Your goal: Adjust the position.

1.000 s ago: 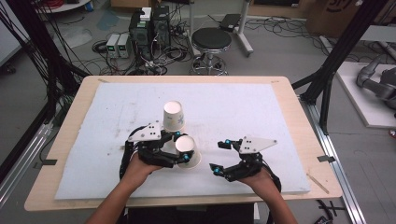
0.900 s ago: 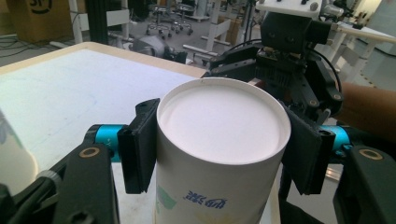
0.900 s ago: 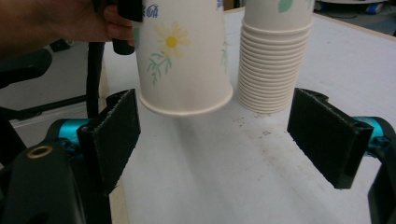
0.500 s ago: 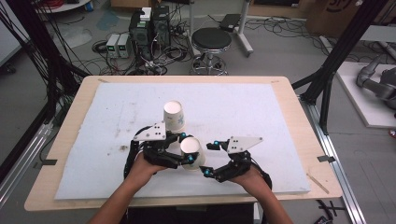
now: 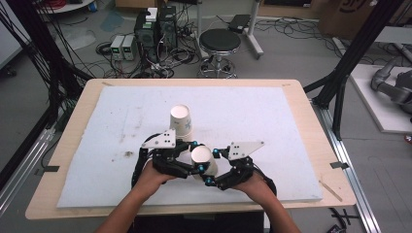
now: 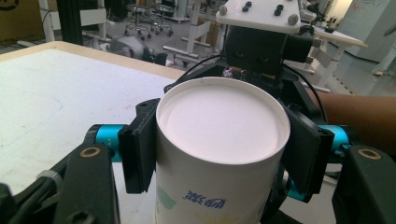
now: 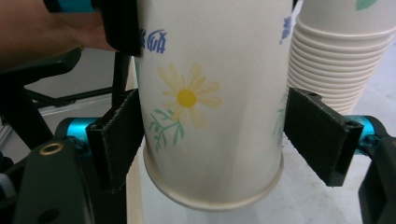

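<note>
Having slid in from the right since a second ago, the right gripper (image 5: 210,167) is closing its fingers (image 7: 120,135) around the inverted paper cup (image 5: 200,158) without yet clamping it, while the left gripper (image 5: 196,156) is pinching that cup beside the cup stack (image 5: 181,121) on the desk (image 5: 291,126).

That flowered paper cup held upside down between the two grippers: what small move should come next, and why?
Probably the right gripper should finish closing on the upside-down white paper cup with the yellow flower. Its jaws have just been closing and flank the cup near its rim, the right-hand one with a gap left. The left gripper already clamps it near the base, beside the stack of paper cups.
</note>
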Demonstrator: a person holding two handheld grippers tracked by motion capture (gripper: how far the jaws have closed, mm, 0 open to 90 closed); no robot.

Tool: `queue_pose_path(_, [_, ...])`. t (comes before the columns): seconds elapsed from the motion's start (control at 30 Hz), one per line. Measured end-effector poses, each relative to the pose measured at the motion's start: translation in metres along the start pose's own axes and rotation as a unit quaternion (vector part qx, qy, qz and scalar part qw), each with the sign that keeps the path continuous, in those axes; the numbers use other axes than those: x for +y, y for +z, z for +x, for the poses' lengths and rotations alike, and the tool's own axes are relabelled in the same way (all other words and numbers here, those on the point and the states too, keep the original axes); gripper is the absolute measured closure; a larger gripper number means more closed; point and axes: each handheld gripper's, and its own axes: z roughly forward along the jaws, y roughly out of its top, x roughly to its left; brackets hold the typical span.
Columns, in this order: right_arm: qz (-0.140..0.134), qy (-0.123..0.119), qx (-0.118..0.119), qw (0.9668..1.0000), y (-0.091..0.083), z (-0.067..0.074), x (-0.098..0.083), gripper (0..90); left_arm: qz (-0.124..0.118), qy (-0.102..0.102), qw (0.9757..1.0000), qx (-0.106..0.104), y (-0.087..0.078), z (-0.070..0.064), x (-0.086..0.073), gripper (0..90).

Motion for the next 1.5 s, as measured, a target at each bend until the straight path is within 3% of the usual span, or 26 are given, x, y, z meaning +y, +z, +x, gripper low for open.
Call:
queue_pose_path(0.03, [0.0, 0.0, 0.0, 1.0, 0.0, 0.0, 0.0, 22.5, -0.003, -0.001, 1.0, 0.001, 0.0, -0.001, 0.0, 35.8])
queue_pose_path(0.07, [0.009, -0.001, 0.017, 0.9998, 0.002, 0.001, 0.0, 26.6, -0.004, -0.001, 1.0, 0.002, 0.0, -0.002, -0.001, 35.8])
queue_pose_path(0.27, [0.013, -0.015, 0.014, 0.9997, 0.001, -0.001, 0.0, 33.3, -0.014, -0.001, 0.9999, 0.009, -0.002, -0.004, -0.005, 36.0])
queue_pose_path(0.4, [0.029, -0.018, 0.022, 0.9992, 0.001, 0.001, 0.004, 36.2, -0.013, 0.0, 0.9998, 0.016, -0.003, -0.007, -0.005, 34.5])
queue_pose_path(0.47, [0.034, -0.025, 0.022, 0.9989, 0.0, 0.002, 0.004, 36.4, -0.002, 0.004, 0.9993, 0.036, -0.002, -0.01, -0.003, 24.5])
queue_pose_path(0.5, [0.038, -0.027, 0.02, 0.9987, -0.002, 0.002, 0.005, 36.5, 0.004, 0.002, 0.9992, 0.041, -0.001, -0.011, -0.002, 15.2])
queue_pose_path(0.8, [0.082, -0.05, 0.005, 0.9954, -0.008, -0.003, 0.011, 36.4, 0.063, 0.025, 0.997, 0.038, -0.001, -0.009, 0.014, 14.8])
queue_pose_path(0.87, [0.107, -0.059, -0.001, 0.9924, -0.007, -0.004, 0.013, 36.1, 0.077, 0.026, 0.9959, 0.039, -0.001, -0.007, 0.017, 14.8])
queue_pose_path(1.1, [0.147, -0.076, -0.006, 0.9862, -0.006, -0.003, 0.019, 35.3, 0.11, 0.03, 0.9929, 0.033, -0.002, -0.005, 0.017, 14.9])
queue_pose_path(1.33, [0.187, -0.097, -0.013, 0.9775, -0.003, 0.0, 0.026, 35.2, 0.138, 0.037, 0.9892, 0.032, 0.003, -0.006, 0.014, 15.3])
queue_pose_path(1.4, [0.199, -0.102, -0.015, 0.9745, -0.001, 0.001, 0.028, 35.0, 0.145, 0.039, 0.9883, 0.03, 0.004, -0.007, 0.014, 15.5])
queue_pose_path(1.43, [0.214, -0.109, -0.015, 0.9706, 0.0, 0.003, 0.031, 34.9, 0.149, 0.038, 0.9876, 0.03, 0.004, -0.007, 0.013, 16.0])
queue_pose_path(1.5, [0.22, -0.113, -0.016, 0.9688, 0.001, 0.003, 0.032, 34.9, 0.157, 0.04, 0.9863, 0.029, 0.005, -0.006, 0.013, 16.1])
